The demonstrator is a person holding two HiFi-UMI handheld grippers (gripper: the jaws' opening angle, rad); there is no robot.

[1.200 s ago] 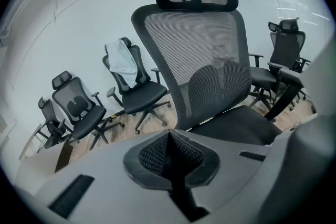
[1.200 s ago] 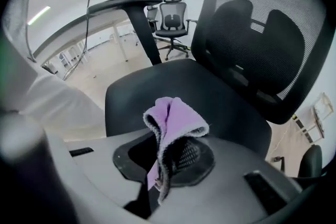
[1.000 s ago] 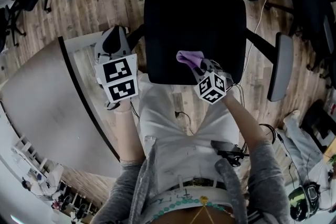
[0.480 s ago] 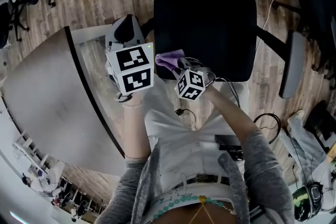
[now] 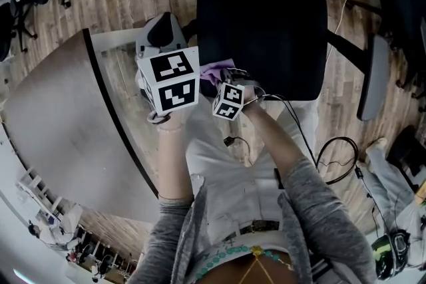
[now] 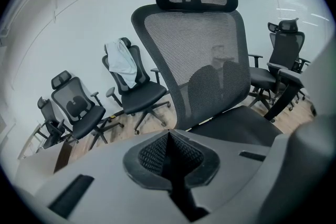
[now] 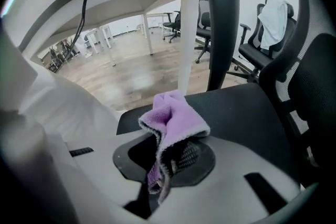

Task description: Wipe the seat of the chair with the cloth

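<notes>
The black chair seat (image 5: 263, 30) lies straight ahead of me in the head view. My right gripper (image 5: 223, 80) is at the seat's front left corner, shut on a purple cloth (image 5: 215, 72). In the right gripper view the cloth (image 7: 173, 115) bunches up out of the shut jaws of the right gripper (image 7: 167, 152), just above the seat (image 7: 241, 107). My left gripper (image 5: 161, 33) hangs left of the seat beside the right one. In its own view the left gripper (image 6: 169, 136) is shut on nothing, facing the mesh backrest (image 6: 202, 50) and seat (image 6: 244, 123).
A grey table (image 5: 60, 116) curves along the left. The chair's right armrest (image 5: 371, 76) sticks out at the right, with cables (image 5: 333, 153) on the wood floor. Other office chairs (image 6: 134, 86) stand behind, one draped with a white cloth. A white table leg (image 7: 188, 39) rises nearby.
My right gripper has slid left along the seat's front with the cloth, ending close beside the left gripper. The left gripper has barely moved.
</notes>
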